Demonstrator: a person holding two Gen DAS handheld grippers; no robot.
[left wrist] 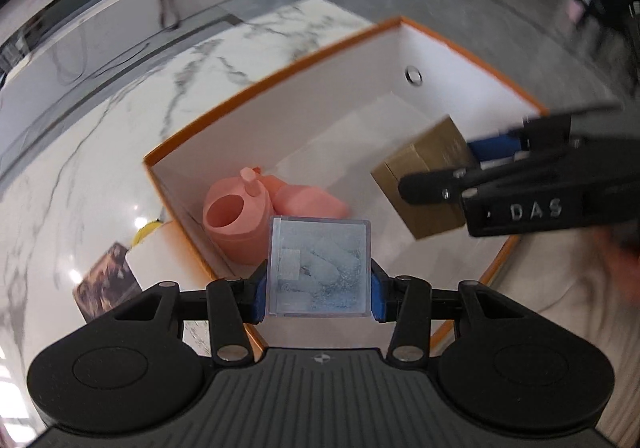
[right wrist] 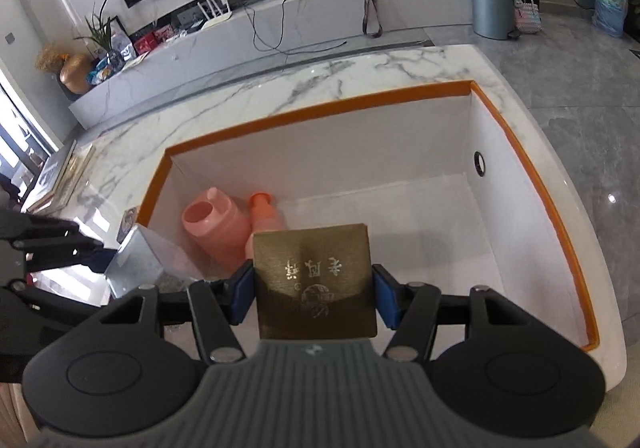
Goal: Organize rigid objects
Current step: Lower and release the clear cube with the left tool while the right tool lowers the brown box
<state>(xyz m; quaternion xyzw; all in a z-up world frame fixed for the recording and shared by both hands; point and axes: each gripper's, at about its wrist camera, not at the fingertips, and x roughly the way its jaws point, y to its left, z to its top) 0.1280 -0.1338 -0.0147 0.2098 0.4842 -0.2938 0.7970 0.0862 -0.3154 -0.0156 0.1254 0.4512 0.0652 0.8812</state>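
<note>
My left gripper [left wrist: 318,288] is shut on a clear plastic box [left wrist: 318,264] with pale contents, held over the near edge of an orange-rimmed white storage box [left wrist: 256,88]. My right gripper [right wrist: 314,298] is shut on a gold box [right wrist: 314,280] with printed characters, held above that storage box [right wrist: 320,106]. In the left wrist view the gold box [left wrist: 424,184] hangs at the right in the right gripper [left wrist: 452,172]. A pink jug [left wrist: 236,224] and a pink bottle [left wrist: 308,200] lie in the storage box's near left corner. The clear box [right wrist: 140,260] shows at the left in the right wrist view.
The storage box sits on a white marble table [right wrist: 360,64]. A picture card [left wrist: 106,280] and a yellow item [left wrist: 146,232] lie on the table left of it. Beyond the table are a long low cabinet [right wrist: 280,32] and a grey bin [right wrist: 492,0]. The box floor [right wrist: 420,240] on the right is bare.
</note>
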